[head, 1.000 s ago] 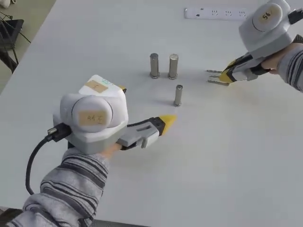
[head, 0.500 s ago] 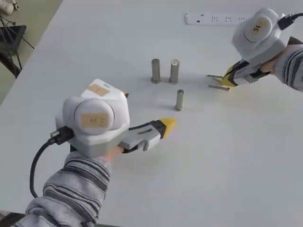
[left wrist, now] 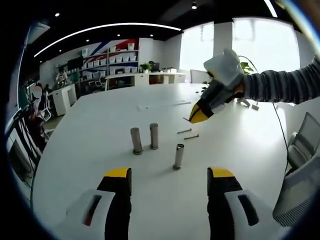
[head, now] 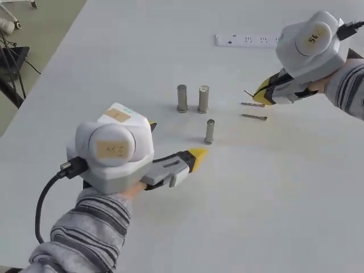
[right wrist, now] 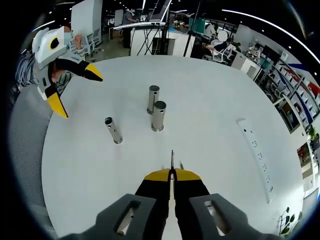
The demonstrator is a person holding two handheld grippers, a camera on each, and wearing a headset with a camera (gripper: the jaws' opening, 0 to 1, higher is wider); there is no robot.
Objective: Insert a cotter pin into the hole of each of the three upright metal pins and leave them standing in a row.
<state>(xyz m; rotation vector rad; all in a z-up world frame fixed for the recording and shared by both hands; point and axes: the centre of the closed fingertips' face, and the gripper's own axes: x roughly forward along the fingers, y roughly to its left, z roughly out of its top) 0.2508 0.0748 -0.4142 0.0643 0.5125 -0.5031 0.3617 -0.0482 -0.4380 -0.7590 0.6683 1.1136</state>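
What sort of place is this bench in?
Most likely an open-plan office or lab floor rather than a factory line. There is a big white table with a power strip on it, shelving stocked with bins along the far wall, and a mesh office chair at the table's edge.

Three grey metal pins stand upright on the white surface, none with a cotter pin through it. The middle pin [head: 203, 99] has the left pin [head: 182, 98] just beside it, level with it and not touching. The lone pin [head: 210, 131] stands nearer the person than the middle pin, out of line. Right of the middle pin, the far cotter pin [head: 253, 104] and near cotter pin [head: 254, 117] lie flat, parallel and apart. A third cotter pin [right wrist: 172, 159] is pinched in the closed right tool [right wrist: 172, 172], tip pointing toward the middle pin.
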